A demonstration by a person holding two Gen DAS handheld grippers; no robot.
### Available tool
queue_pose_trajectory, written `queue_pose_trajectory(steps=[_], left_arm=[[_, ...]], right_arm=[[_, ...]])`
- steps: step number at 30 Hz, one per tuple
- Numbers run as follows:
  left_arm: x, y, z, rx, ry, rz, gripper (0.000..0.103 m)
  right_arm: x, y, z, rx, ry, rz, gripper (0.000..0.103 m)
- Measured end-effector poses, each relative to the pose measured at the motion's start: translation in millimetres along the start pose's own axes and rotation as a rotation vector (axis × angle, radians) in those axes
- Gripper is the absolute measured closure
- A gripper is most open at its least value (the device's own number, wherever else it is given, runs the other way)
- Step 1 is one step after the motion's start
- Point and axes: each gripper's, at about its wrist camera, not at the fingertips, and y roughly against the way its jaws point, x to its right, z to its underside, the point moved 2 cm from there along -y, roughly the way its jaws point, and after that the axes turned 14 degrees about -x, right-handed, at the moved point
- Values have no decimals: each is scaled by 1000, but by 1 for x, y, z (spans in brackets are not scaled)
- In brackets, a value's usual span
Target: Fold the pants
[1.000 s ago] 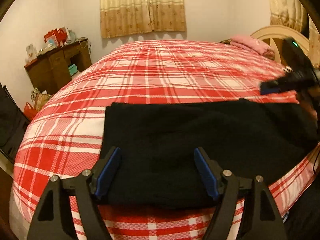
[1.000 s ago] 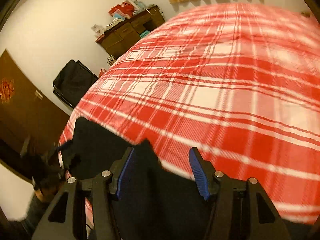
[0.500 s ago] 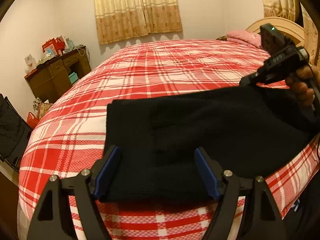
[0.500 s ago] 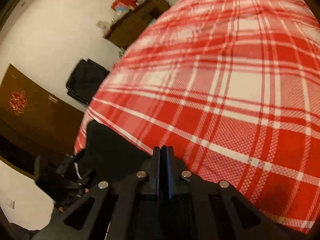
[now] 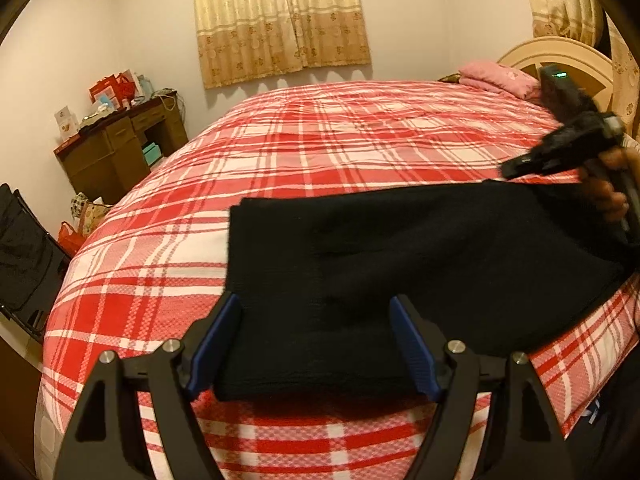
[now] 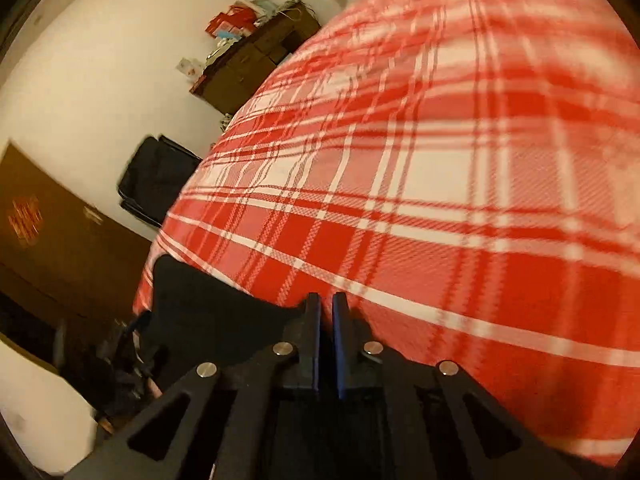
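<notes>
Black pants (image 5: 400, 264) lie along the near edge of a bed with a red and white plaid cover (image 5: 340, 140). My left gripper (image 5: 316, 340) is open, its blue pads either side of the pants' near left end. My right gripper (image 6: 326, 316) is shut on the far edge of the pants (image 6: 200, 304) and holds that end lifted above the bed. It also shows at the right of the left wrist view (image 5: 560, 152), held in a hand.
A brown desk (image 5: 116, 148) with boxes and bags on top stands by the far left wall. A black bag (image 5: 24, 256) leans at the left. Pink folded cloth (image 5: 496, 78) lies by the headboard (image 5: 560, 56). Curtains (image 5: 280, 20) hang behind.
My right gripper closed on the far edge of the pants and lifted it, moving up and away. My left gripper stayed open at the near left end.
</notes>
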Motion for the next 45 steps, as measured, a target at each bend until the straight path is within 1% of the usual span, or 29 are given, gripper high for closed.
queue_pose_trajectory(steps=[1, 2, 3, 4, 5, 6, 8, 11, 13, 16, 19, 21, 22, 25, 28, 29, 30, 31, 35, 37, 39, 41, 43, 44, 45], left_arm=[[-4, -4, 0, -20, 19, -24, 8], [-13, -9, 1, -43, 65, -16, 0], [-23, -12, 3, -49, 120, 34, 0], [-32, -11, 4, -30, 170, 79, 0], [-36, -8, 4, -18, 192, 86, 0], [-36, -8, 3, -28, 187, 77, 0], [-34, -9, 1, -34, 175, 39, 0], [-34, -13, 2, -48, 184, 40, 0], [-32, -14, 1, -57, 169, 25, 0], [-33, -15, 1, -64, 165, 19, 0], [-34, -13, 2, -69, 162, 18, 0], [-35, -11, 1, -73, 175, 15, 0], [-36, -8, 0, -66, 186, 13, 0], [-37, 4, -5, -22, 195, -15, 2], [-30, 17, -12, 27, 179, -13, 2], [-27, 19, -13, 29, 169, -7, 2], [-23, 19, -15, 25, 159, -6, 2], [-20, 19, -15, 20, 152, -5, 2], [-8, 23, -19, 28, 129, 24, 1], [0, 25, -21, 36, 123, 52, 1], [9, 23, -21, 27, 112, 70, 1], [20, 15, -21, -6, 91, 73, 1], [27, 2, -17, -63, 71, 49, 1], [29, -3, -16, -80, 69, 37, 1], [30, -5, -14, -79, 66, 28, 1]], right_arm=[[-4, 9, 7, 2, 27, 19, 96], [-7, 18, 14, 1, 47, 24, 95], [-8, 26, 23, 0, 61, 19, 88], [-11, 31, 31, -3, 74, 18, 66], [-13, 35, 39, -5, 86, 21, 53], [-19, 40, 51, -6, 108, 23, 44], [-30, 39, 66, -21, 145, 17, 44], [-46, 30, 91, -61, 193, -18, 44], [-51, 18, 108, -108, 202, -48, 45], [-51, -6, 132, -173, 196, -22, 47], [-52, -11, 150, -151, 194, -27, 47], [-55, -4, 152, -141, 197, -19, 47], [-57, 1, 152, -121, 194, -9, 47], [-73, 11, 151, -44, 265, 5, 47], [-90, -7, 147, -53, 324, -5, 47], [-89, -17, 146, -69, 319, 9, 47], [-84, -35, 144, -117, 284, 38, 47], [-81, -42, 144, -125, 268, 40, 47], [-85, -27, 144, -97, 271, 0, 47], [-81, -13, 145, -47, 267, 45, 47], [-72, -1, 146, -15, 239, 97, 47], [-57, 9, 151, -3, 188, 128, 47], [-42, 7, 159, -40, 149, 160, 47], [-38, 3, 163, -63, 146, 164, 47], [-37, 5, 168, -54, 162, 161, 47]])
